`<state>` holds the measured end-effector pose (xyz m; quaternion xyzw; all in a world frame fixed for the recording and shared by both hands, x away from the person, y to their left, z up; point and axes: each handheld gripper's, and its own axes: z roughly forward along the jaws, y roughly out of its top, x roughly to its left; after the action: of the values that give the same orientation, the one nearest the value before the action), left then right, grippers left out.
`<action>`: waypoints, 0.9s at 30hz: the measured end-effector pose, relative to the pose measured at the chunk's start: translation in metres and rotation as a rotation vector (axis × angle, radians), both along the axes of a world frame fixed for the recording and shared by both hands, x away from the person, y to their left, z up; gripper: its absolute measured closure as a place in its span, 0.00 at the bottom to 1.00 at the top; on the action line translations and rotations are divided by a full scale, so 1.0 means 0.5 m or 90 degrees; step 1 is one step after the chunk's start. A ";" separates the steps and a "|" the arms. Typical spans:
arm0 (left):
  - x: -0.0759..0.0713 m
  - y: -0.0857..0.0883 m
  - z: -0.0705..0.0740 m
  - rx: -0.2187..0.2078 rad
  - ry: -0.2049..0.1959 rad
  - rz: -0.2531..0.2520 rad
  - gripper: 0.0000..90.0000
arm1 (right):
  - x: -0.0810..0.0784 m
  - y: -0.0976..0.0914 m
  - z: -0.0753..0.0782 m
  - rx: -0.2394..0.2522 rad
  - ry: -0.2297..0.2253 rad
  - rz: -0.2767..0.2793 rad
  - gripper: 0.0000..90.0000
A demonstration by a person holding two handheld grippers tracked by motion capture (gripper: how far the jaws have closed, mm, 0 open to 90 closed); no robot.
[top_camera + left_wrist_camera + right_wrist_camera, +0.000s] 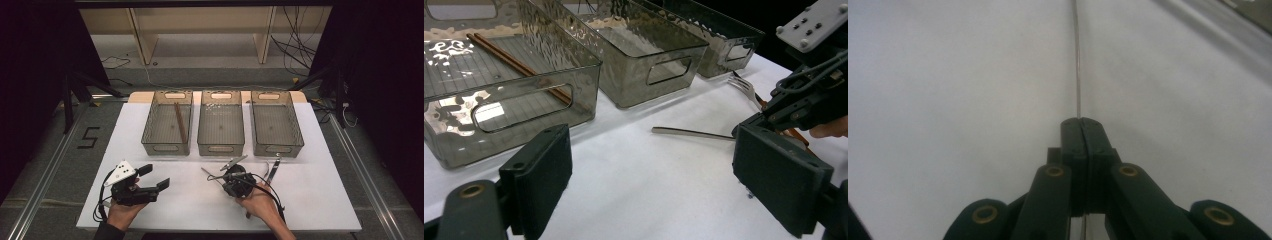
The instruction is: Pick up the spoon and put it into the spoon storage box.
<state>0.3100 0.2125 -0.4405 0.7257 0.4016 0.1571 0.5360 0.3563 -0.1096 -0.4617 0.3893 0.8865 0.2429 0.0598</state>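
The metal utensil (1077, 60) lies on the white worktop (310, 200) near the middle of its near half, its thin handle pinched between the right gripper's (1081, 122) fully closed jaws. The left gripper (155, 177) hovers near the near-left corner, jaws wide apart and empty. A fork (744, 86) lies just beyond the right gripper. Three smoky plastic bins (272, 145) line the far edge; the left one holds brown chopsticks (180, 121).
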 end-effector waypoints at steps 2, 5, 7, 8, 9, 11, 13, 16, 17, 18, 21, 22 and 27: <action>0.000 -0.001 0.000 0.001 0.001 -0.002 0.17 | 0.002 -0.004 -0.001 0.007 0.006 0.002 1.00; 0.000 -0.002 0.000 0.002 0.002 -0.003 0.17 | 0.000 0.000 -0.001 -0.004 -0.003 0.008 1.00; 0.000 -0.002 0.000 0.002 0.003 -0.003 0.17 | -0.001 0.004 -0.003 -0.021 -0.013 0.006 0.99; 0.000 -0.002 0.000 0.002 0.002 -0.003 0.17 | -0.001 0.004 -0.004 -0.024 -0.015 0.008 0.99; 0.000 -0.002 0.001 0.002 0.001 -0.003 0.17 | -0.001 0.005 -0.003 -0.022 -0.014 0.010 1.00; 0.000 -0.001 0.000 0.001 0.001 -0.003 0.17 | -0.003 0.006 -0.003 -0.021 -0.013 0.012 1.00; 0.000 -0.001 0.001 -0.001 0.001 -0.001 0.17 | -0.004 0.007 -0.002 -0.021 -0.021 0.016 1.00; 0.000 0.001 0.001 -0.002 0.000 0.000 0.17 | -0.004 0.002 0.008 -0.010 -0.029 0.008 1.00; 0.000 0.001 0.001 0.000 0.001 -0.001 0.17 | -0.005 0.000 0.015 -0.004 -0.034 0.010 1.00; 0.001 0.001 0.000 -0.001 0.002 0.000 0.17 | -0.005 -0.001 0.023 0.008 -0.040 0.012 1.00; 0.000 0.000 0.001 0.000 0.000 0.000 0.17 | -0.007 -0.006 0.049 0.031 -0.050 0.013 1.00; 0.000 0.000 0.001 -0.001 0.000 0.001 0.17 | -0.005 -0.009 0.056 0.038 -0.055 0.013 1.00; 0.001 0.000 0.000 -0.002 0.000 0.003 0.17 | 0.012 -0.026 0.093 0.067 -0.075 -0.004 1.00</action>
<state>0.3103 0.2127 -0.4403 0.7240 0.4034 0.1582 0.5366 0.3625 -0.1227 -0.4154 0.3801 0.8662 0.3112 0.0922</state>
